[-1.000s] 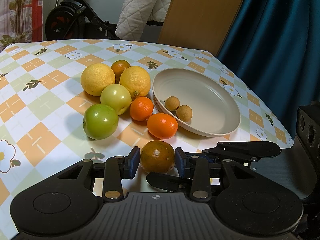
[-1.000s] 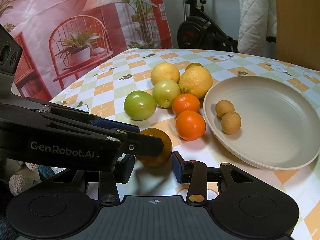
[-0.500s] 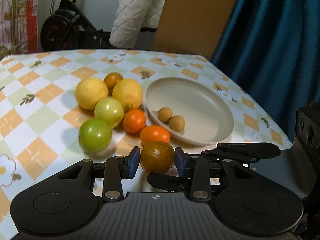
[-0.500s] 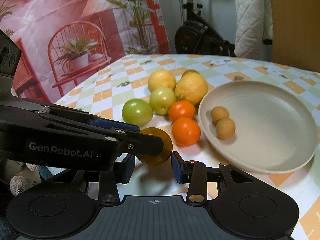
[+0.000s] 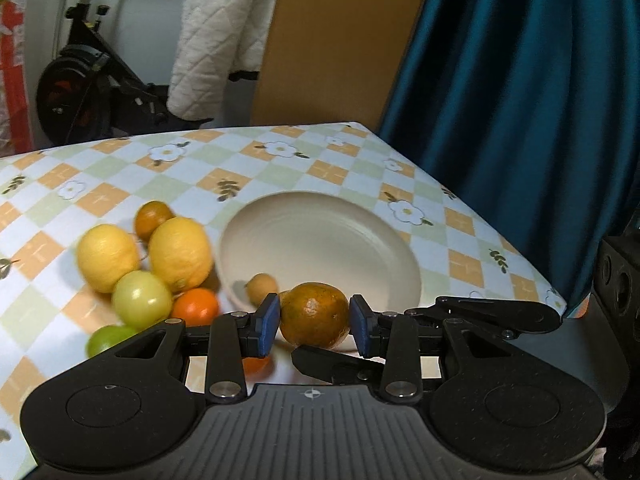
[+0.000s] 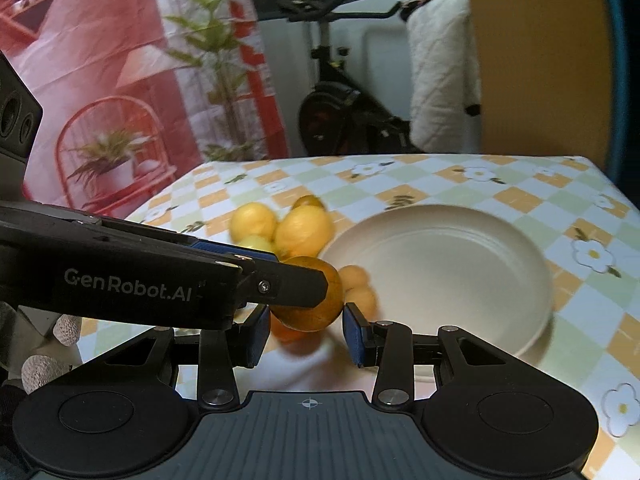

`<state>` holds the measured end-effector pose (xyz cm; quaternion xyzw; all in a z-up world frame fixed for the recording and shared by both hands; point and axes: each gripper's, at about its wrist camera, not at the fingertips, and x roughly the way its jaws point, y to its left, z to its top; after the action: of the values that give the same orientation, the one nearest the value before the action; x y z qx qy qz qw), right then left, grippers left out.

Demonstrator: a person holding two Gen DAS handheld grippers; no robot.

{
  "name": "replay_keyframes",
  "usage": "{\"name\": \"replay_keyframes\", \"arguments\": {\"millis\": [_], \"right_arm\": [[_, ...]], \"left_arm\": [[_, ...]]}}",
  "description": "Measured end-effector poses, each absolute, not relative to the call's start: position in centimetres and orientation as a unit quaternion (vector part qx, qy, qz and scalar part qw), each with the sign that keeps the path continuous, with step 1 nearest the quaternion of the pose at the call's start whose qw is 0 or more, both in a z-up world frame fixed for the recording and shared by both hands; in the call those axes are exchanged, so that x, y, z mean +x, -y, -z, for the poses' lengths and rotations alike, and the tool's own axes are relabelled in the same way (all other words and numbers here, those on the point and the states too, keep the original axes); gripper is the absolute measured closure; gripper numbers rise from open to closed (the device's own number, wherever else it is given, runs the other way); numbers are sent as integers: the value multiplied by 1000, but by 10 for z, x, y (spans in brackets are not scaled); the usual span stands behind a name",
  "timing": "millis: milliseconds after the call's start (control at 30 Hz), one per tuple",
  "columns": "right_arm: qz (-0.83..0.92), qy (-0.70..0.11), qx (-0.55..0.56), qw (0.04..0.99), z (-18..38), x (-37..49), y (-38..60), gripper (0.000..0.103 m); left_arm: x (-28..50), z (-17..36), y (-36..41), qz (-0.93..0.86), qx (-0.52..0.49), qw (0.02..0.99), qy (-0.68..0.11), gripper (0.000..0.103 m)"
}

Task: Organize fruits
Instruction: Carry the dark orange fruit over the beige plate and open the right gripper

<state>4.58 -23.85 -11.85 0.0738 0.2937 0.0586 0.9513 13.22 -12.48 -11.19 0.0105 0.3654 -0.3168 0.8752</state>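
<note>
I have the left gripper (image 5: 314, 322) clamped on a dull, brownish orange (image 5: 314, 315), its blue pads (image 5: 268, 322) pressing both flanks, and the fruit hangs clear of the cloth. The right gripper (image 6: 306, 334) sits just right of the left one and a little behind it. Its jaws stand narrow and, as far as I can tell, grip nothing; the orange shows just ahead of its tips (image 6: 308, 304), carried by the left finger that crosses that view.

The plate (image 5: 384, 248) lies straight ahead of the left gripper, its near rim just beyond the held fruit, with two small tan fruits (image 5: 261, 286) resting inside that rim. The loose pile sits ahead and to the left: two lemons (image 5: 180, 254), green fruits (image 5: 141, 300) and bright oranges (image 5: 196, 306).

I judge this step to be carrying the orange to the plate. To do it well I would keep the squeeze steady, clear the rim before lowering, and aim right of the tan fruits so nothing gets knocked. I would set it low on the flat middle before letting go, since a round fruit released on the sloped wall would roll. The right gripper should hold back out of the way.
</note>
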Motion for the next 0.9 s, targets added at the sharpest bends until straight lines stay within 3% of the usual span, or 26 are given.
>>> {"name": "replay_keyframes", "arguments": {"millis": [900], "right_arm": [[-13,-320,91,943,139,57,265,67]], "left_arm": [[154,134,156,321,34,857,-401,64]]}}
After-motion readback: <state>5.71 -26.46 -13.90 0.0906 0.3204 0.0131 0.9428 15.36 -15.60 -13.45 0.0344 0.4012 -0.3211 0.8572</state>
